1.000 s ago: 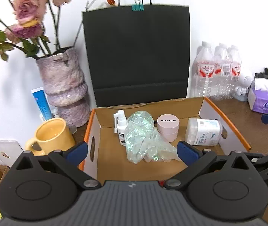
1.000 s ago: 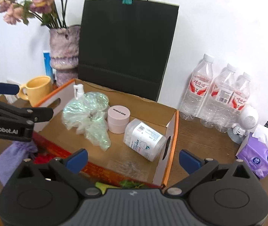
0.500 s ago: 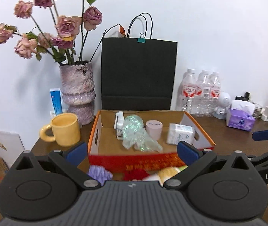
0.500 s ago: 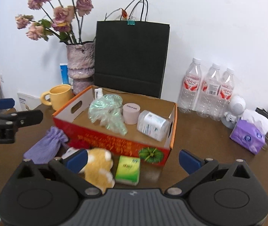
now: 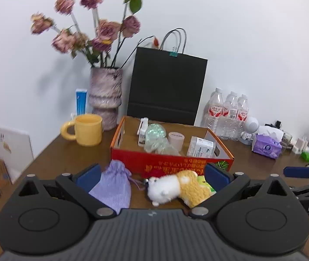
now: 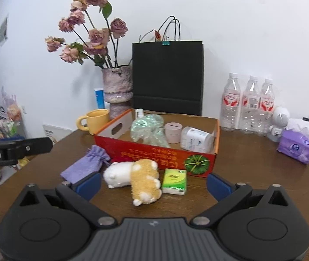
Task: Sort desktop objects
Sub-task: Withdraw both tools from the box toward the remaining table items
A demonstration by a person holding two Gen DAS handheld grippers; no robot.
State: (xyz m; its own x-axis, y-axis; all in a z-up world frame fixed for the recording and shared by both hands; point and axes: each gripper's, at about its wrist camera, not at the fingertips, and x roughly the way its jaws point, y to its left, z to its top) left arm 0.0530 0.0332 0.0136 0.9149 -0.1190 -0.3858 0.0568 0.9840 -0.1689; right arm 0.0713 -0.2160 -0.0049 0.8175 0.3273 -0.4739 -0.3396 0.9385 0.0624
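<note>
Both grippers pulled back | plush toy (image 6: 140,179) revealed | red item (image 6: 121,159) mostly hidden

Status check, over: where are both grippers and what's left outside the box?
Left gripper and right gripper open, empty. Pouch, plush toy, green tissue pack on table before box. Path clear.

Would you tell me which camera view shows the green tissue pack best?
The right wrist view: the green tissue pack lies fully visible on the table in front of the red box, beside the plush toy. The left wrist view shows only a green sliver behind the toy.
</note>
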